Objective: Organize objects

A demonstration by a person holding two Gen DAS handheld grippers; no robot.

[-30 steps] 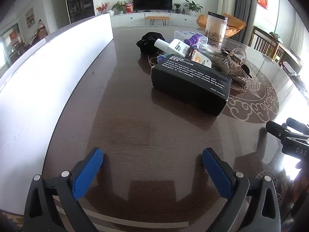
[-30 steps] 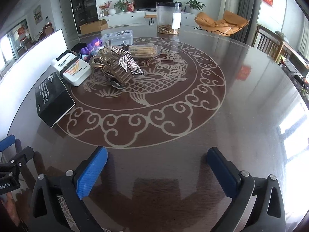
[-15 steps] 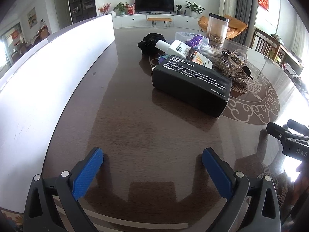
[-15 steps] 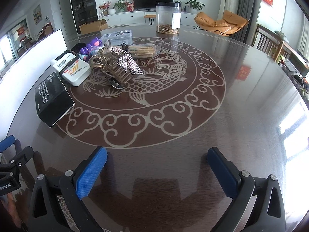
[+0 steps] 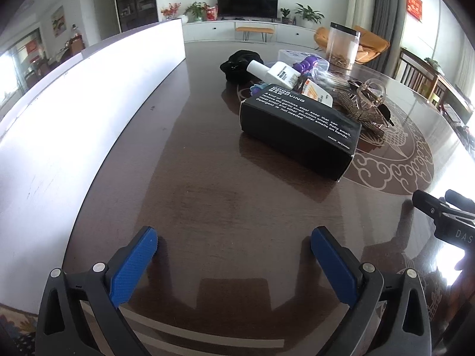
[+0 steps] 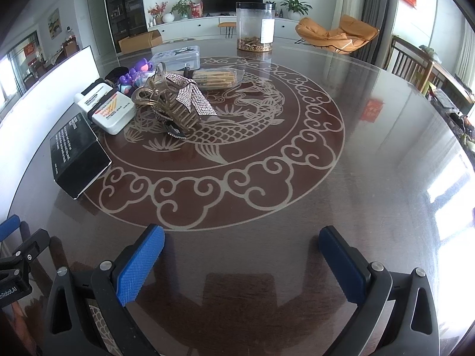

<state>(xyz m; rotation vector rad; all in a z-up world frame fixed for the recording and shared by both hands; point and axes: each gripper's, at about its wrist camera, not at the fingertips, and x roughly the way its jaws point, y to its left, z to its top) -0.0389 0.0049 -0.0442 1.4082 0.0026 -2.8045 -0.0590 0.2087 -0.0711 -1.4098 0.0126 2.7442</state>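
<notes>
Left wrist view is showing the left tongs point(image 5: 234, 256) hanging spread wide over bare dark surface point(image 5: 207, 178), holding nothing and touching nothing. The black box point(image 5: 297, 132) is lying well ahead of them, the nearest thing in the clutter. Just behind the black box, a white bottle point(image 5: 279, 72) and an orange-labelled white pack point(image 5: 316, 95) are crowding together, with a black cloth bundle point(image 5: 240, 63) farther behind. To the right of the black box, the rhinestone hair claws point(image 6: 175, 103) are sitting in a tangled heap.

Right wrist view is showing the right tongs point(image 6: 242, 259) likewise released, wide apart and empty, near the ornamental ring, well short of the black box and the heap.

The risks, as I am judging them: the surface is looking glossy, so a box nudged by one pad may be sliding away rather than being gripped; the interlocked claws may be dragging neighbours along when lifted; and the two tongs are sitting close side by side, so reaching together could be making them collide.
</notes>
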